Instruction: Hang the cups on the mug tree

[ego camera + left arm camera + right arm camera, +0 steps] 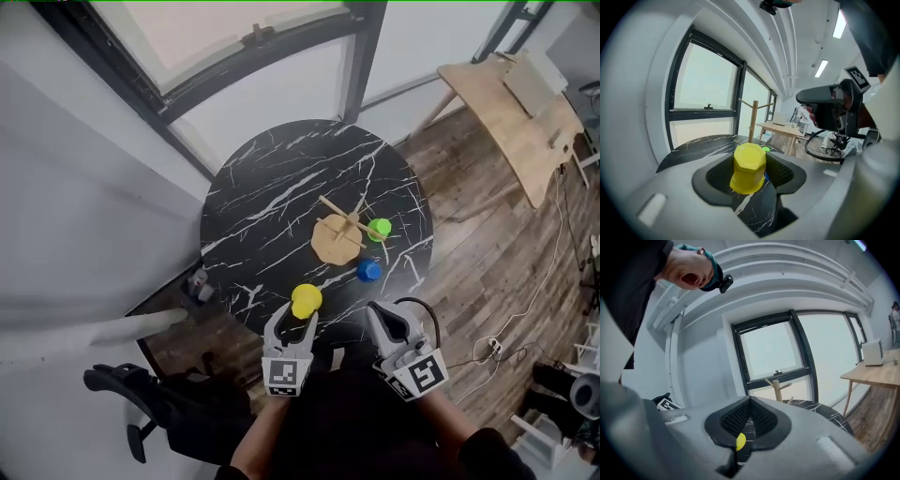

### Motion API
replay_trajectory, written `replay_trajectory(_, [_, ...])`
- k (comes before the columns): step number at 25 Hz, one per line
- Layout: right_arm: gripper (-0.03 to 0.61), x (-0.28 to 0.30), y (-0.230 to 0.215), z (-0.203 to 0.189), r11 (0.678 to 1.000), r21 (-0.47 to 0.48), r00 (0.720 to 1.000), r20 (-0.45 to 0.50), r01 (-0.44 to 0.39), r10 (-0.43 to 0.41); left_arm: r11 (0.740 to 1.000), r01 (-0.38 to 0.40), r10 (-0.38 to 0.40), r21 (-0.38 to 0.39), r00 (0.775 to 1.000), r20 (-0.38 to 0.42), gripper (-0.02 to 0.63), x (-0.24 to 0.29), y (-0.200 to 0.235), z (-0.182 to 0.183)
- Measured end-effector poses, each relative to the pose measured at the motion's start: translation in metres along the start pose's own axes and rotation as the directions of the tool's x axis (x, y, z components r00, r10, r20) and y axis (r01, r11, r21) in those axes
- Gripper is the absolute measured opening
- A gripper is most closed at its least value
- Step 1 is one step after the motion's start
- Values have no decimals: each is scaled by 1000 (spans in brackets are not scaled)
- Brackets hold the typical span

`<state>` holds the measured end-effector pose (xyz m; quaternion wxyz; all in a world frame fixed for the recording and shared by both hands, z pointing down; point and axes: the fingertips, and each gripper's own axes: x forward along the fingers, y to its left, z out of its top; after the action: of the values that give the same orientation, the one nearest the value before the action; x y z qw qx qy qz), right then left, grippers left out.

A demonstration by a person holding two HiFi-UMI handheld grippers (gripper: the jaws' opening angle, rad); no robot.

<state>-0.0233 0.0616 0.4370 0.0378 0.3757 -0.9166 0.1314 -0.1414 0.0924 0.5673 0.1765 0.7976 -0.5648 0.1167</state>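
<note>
— Our left gripper's (296,317) ribbed pads are clamped on the faceted yellow cup (749,168), over the near edge of the marble table (262,187). The right gripper's (749,420) jaws are pressed together, empty.

— So we're mid-carry. Next we need a free peg on the wooden mug tree (339,230) mid-table, past the blue cup (369,270).

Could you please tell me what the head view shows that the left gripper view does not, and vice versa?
Only the head view shows the mug tree's round base and the marker cube on the left gripper. Only the left gripper view shows the ceiling lights. Both show the yellow cup held between the left jaws, the right gripper and the marble table.
</note>
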Motion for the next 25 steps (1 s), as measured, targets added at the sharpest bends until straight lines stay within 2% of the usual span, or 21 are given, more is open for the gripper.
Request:
replay_trajectory(8, [0, -4, -7, 14, 1000, -25, 999, 32, 11, -11, 999, 34, -32, -19, 996, 83, 218, -9, -15, 57])
replay_trajectory(16, [0, -7, -20, 25, 998, -40, 998, 60, 39, -37, 998, 70, -70, 8, 986, 153, 218, 5, -20, 97])
replay_trajectory(25, [0, -3, -36, 31, 997, -42, 996, 74, 62, -58, 996, 88, -89, 16, 985, 146, 218, 32, -20, 103])
